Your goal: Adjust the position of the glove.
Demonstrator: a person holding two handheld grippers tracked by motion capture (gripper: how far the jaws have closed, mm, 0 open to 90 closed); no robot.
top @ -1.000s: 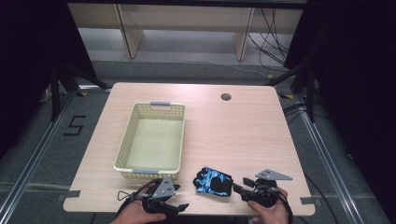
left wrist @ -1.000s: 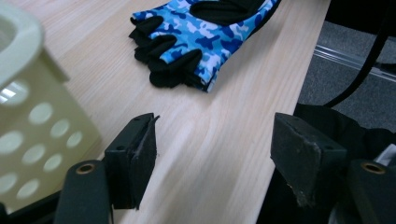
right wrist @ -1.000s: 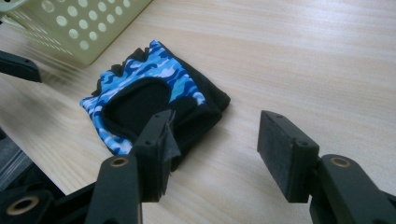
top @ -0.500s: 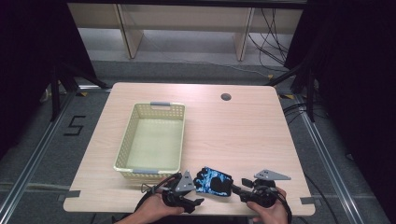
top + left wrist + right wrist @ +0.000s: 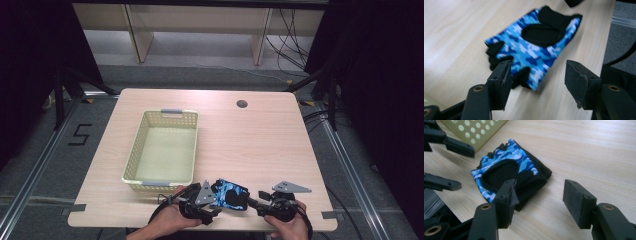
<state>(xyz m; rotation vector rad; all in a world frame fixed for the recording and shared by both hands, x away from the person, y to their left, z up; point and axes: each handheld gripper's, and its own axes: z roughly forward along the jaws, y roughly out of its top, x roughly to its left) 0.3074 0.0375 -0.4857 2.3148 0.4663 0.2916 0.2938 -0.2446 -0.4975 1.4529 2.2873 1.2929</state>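
At the table's near edge, 6 o'clock: glove and both claws gathered together.
Glove: a blue camouflage fingerless glove (image 5: 231,194) with black palm patches lies flat on the table (image 5: 260,145), between the two claws.
Left claw: the left claw (image 5: 212,200) sits at the glove's 9 o'clock, held by the left hand (image 5: 170,222); its jaws stand wide apart and grip nothing, with the glove's edge lying between and just beyond them in the left gripper view (image 5: 534,50).
Right claw: the right claw (image 5: 252,200) sits at the glove's 3 o'clock, held by the right hand (image 5: 287,225); jaws wide apart, empty, the glove's black cuff just ahead of the left jaw.
Basket: a pale yellow perforated basket (image 5: 132,155) stands at the glove's 10 o'clock, nothing visible inside.
Hole: a round dark hole (image 5: 242,104) sits at the table's 1 o'clock.
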